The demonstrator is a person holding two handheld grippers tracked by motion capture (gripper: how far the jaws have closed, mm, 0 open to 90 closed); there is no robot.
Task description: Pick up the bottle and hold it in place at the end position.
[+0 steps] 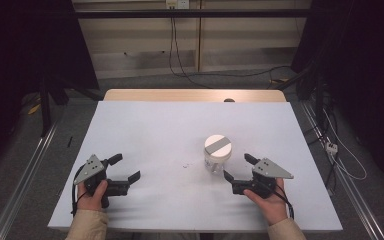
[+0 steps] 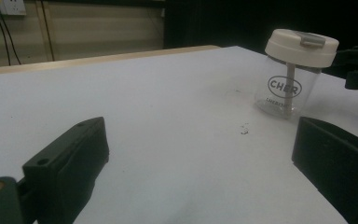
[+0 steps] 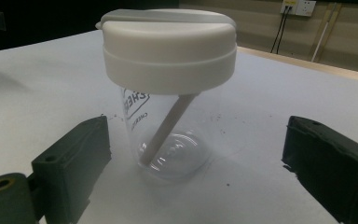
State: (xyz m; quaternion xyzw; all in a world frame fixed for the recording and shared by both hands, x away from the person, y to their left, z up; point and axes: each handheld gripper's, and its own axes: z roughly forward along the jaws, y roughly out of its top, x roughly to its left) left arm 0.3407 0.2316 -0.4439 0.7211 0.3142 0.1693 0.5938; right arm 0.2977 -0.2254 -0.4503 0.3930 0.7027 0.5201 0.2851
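Cup: a clear plastic cup standing upright on the desk, right of its middle and nearer the person's edge; black oval print reading "CHER" on its wall
Lid: thick cream-white cap closing the cup, with a grey strip across its top
Inside the cup: a pale straw slants from under the lid down to the clear bottom
Right gripper: held just right of the cup, fingers spread apart, nothing gripped; the cup stands just ahead of the gap between them, untouched
Left gripper: well apart from the cup on the desk's left side, fingers released and wide, nothing between them
Desk: covered in white, a few small dark specks just left of the cup
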